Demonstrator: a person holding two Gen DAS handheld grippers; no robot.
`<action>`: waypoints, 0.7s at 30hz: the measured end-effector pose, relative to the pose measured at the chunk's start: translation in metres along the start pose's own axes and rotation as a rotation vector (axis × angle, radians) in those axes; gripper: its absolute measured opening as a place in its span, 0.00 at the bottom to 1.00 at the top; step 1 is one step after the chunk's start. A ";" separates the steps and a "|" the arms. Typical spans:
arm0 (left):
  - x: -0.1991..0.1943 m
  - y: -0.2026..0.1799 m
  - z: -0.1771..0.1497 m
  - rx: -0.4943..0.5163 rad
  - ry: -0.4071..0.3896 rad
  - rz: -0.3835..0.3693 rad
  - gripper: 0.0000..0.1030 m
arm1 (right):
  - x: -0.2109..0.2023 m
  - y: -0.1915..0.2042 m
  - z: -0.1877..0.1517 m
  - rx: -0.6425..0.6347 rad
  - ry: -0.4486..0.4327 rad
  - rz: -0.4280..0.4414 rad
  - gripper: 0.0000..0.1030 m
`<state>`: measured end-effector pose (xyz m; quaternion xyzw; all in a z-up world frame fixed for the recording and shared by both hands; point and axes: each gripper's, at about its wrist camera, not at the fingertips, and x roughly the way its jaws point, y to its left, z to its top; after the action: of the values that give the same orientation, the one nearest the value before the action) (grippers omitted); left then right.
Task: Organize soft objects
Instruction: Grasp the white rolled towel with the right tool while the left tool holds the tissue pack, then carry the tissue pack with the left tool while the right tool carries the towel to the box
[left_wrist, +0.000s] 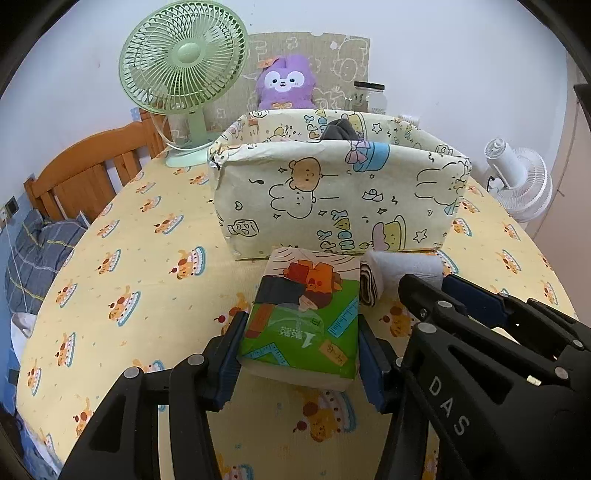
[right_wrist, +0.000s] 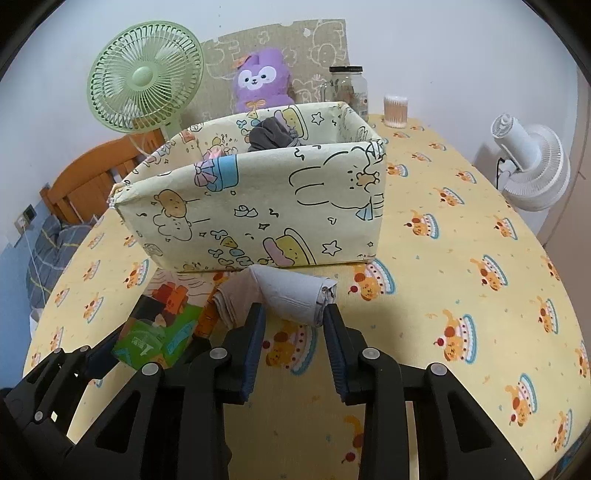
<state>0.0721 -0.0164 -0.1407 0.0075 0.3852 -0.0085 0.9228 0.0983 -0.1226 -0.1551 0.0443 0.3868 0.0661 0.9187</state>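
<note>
Tissue pack (left_wrist: 306, 325) pinched between left gripper (left_wrist: 299, 350) pads, above bench (left_wrist: 147, 277). Rolled cloth (right_wrist: 295, 295) clamped by right gripper (right_wrist: 295, 332). Fabric box (right_wrist: 258, 206) seen just beyond both grippers.

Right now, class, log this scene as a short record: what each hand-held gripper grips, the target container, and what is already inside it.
left hand-held gripper: shut on tissue pack
right hand-held gripper: shut on rolled white cloth
container: cartoon-print box, directly behind both items
inside box: dark grey cloth
surface: yellow tablecloth
</note>
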 end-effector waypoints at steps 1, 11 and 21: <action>-0.001 0.000 0.000 0.001 -0.002 0.000 0.55 | -0.001 0.000 0.000 0.000 -0.002 0.001 0.31; -0.006 0.003 -0.007 0.006 0.001 0.013 0.55 | -0.009 0.003 -0.009 0.000 0.011 0.017 0.11; -0.015 0.003 -0.009 0.006 -0.018 0.016 0.55 | -0.019 0.005 -0.013 0.005 -0.006 0.023 0.09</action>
<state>0.0552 -0.0126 -0.1367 0.0133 0.3766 -0.0023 0.9263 0.0750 -0.1204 -0.1501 0.0512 0.3834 0.0756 0.9190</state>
